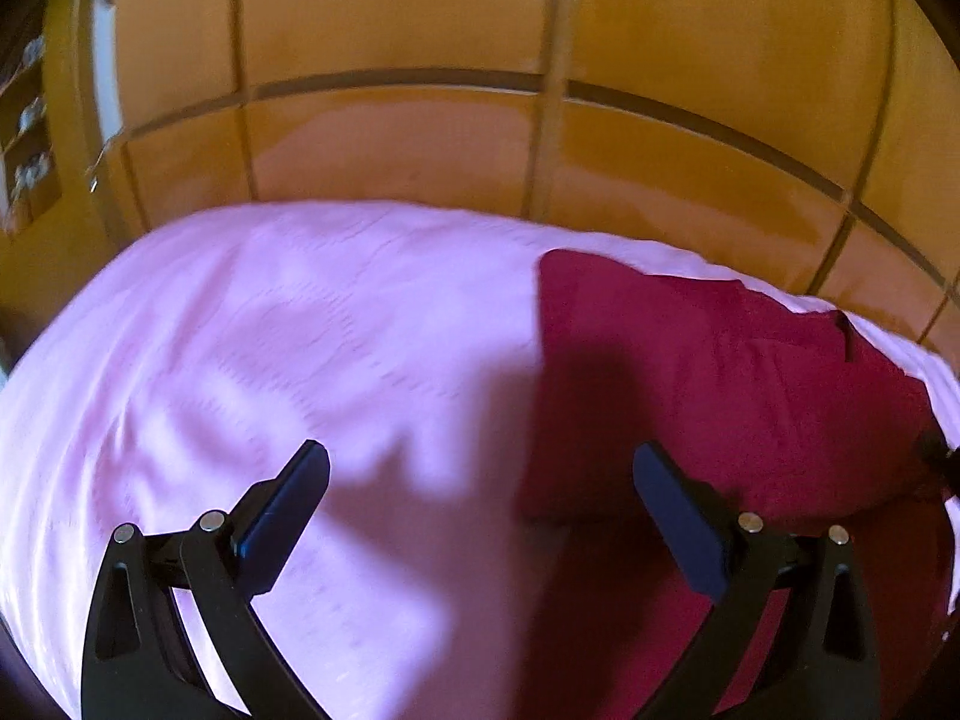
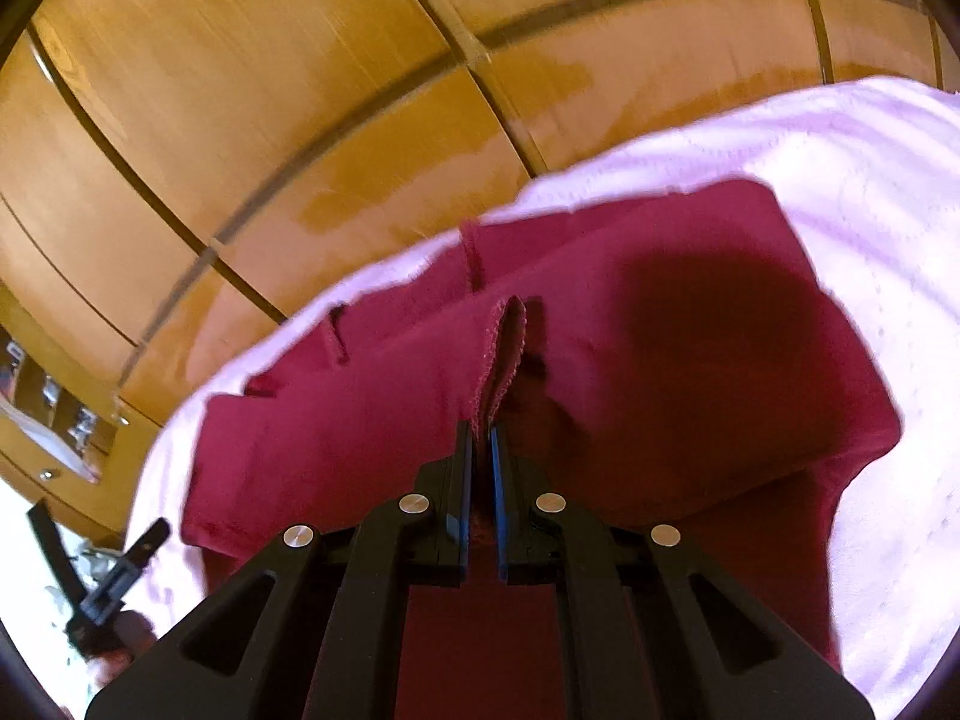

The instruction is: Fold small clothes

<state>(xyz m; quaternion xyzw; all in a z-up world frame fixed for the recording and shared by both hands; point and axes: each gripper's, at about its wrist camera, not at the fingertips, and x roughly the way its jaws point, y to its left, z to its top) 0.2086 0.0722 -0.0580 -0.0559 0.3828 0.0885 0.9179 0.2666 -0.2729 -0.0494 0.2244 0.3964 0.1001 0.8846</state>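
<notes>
A dark red garment (image 1: pixel 720 372) lies on a pink bedsheet (image 1: pixel 270 330). In the left wrist view it fills the right half. My left gripper (image 1: pixel 480 468) is open and empty, held above the sheet at the garment's left edge. In the right wrist view my right gripper (image 2: pixel 480 438) is shut on a raised fold of the red garment (image 2: pixel 660 348), lifting a hemmed edge (image 2: pixel 507 348) off the sheet. My left gripper also shows in the right wrist view (image 2: pixel 96 564) at the far lower left.
A wooden panelled wardrobe (image 1: pixel 420 30) stands behind the bed; it also shows in the right wrist view (image 2: pixel 240 120). Shelves with small items (image 1: pixel 24 120) sit at the far left. The pink sheet (image 2: pixel 870 210) extends right of the garment.
</notes>
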